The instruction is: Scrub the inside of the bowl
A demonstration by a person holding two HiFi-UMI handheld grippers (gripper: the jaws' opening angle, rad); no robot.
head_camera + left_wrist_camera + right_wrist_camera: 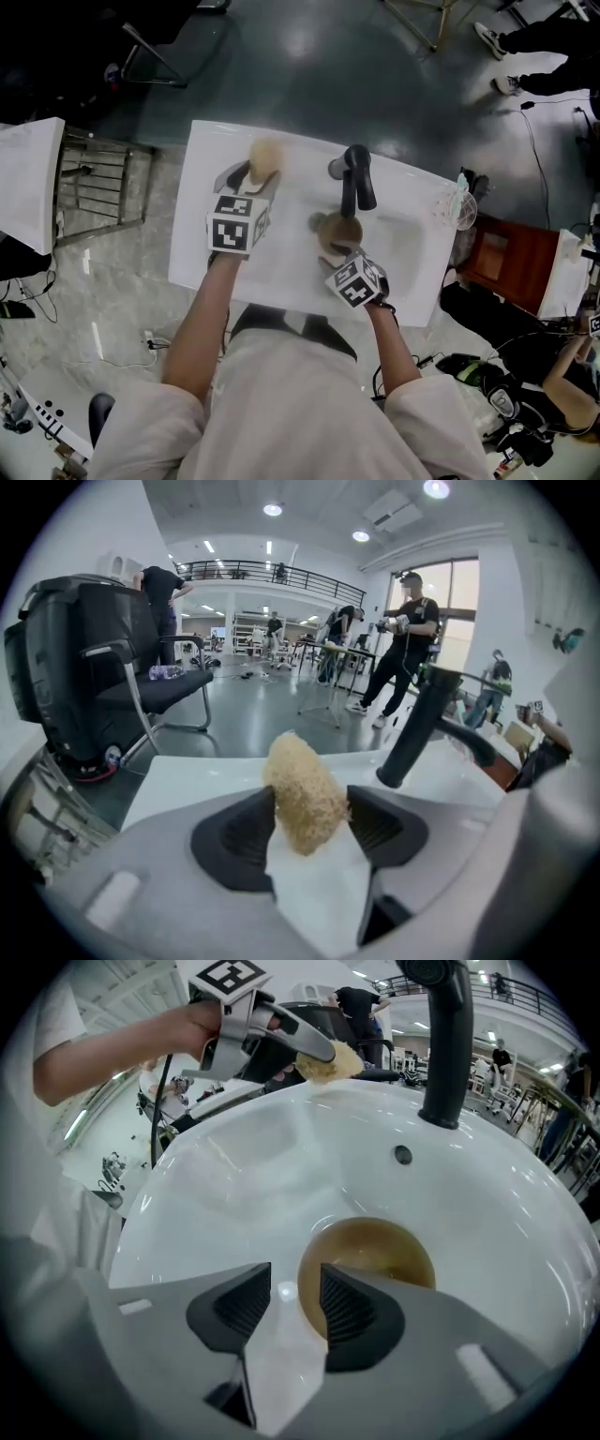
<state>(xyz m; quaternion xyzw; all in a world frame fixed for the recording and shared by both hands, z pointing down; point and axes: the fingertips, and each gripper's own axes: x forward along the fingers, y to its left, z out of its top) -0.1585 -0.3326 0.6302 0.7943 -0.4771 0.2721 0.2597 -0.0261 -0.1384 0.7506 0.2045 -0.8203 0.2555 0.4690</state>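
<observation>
A brown bowl [336, 229] sits in the bottom of the white sink [281, 258], just in front of the black faucet [357, 178]. My left gripper [260, 174] is shut on a tan scrub sponge [266, 154] and holds it in the air over the sink's back left rim. In the left gripper view both pads press the sponge [302, 794]. My right gripper [295, 1290] stands open low over the sink [262, 1166], at the bowl's [375, 1252] near left rim. That rim shows in the gap beside the right pad, and nothing is gripped.
The faucet [445, 1044] rises behind the bowl, with an overflow hole [402, 1155] below it. A clear glass item [460, 208] stands at the sink's right end. A wire rack [94, 183] is to the left, a black chair [103, 667] and several people beyond.
</observation>
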